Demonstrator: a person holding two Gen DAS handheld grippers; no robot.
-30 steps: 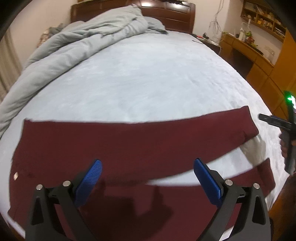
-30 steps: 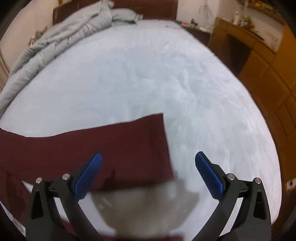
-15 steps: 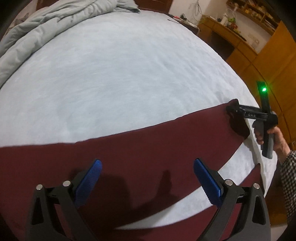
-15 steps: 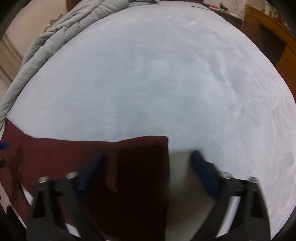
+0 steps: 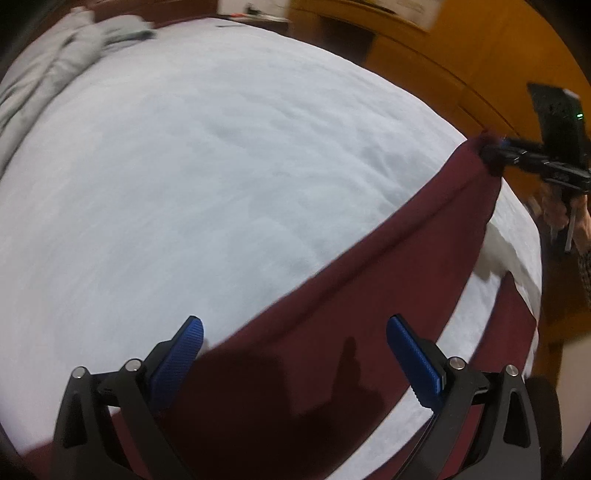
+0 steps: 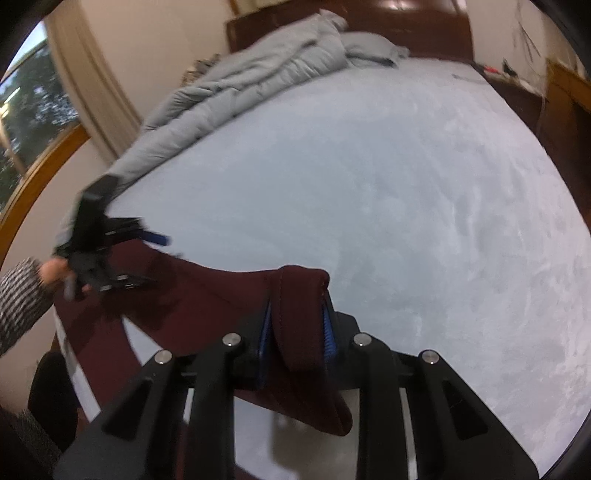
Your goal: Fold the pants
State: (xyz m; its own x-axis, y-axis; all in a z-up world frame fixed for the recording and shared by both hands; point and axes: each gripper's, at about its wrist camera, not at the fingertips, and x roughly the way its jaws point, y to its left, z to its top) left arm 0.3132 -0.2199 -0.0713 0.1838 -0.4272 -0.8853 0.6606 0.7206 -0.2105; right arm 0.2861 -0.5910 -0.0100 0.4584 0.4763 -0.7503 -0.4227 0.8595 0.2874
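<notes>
Dark maroon pants (image 5: 332, 332) lie across the near part of a pale blue bed (image 5: 221, 166). My left gripper (image 5: 295, 354) is open above the upper pant leg, near its middle. My right gripper (image 6: 295, 332) is shut on the hem end of that leg (image 6: 299, 295), bunched between its blue pads and lifted off the bed. In the left wrist view the right gripper (image 5: 495, 155) pinches the leg's far end. In the right wrist view the left gripper (image 6: 147, 258) hovers open over the pants (image 6: 177, 295).
A rumpled grey duvet (image 6: 240, 85) lies along the far left of the bed up to the dark wooden headboard (image 6: 406, 14). Wooden cabinets (image 5: 461, 55) stand to the right of the bed. A window with a curtain (image 6: 74, 74) is at the left.
My right gripper has closed on the hem of the upper leg and lifted it. My left gripper has swung right along the leg and stays open.
</notes>
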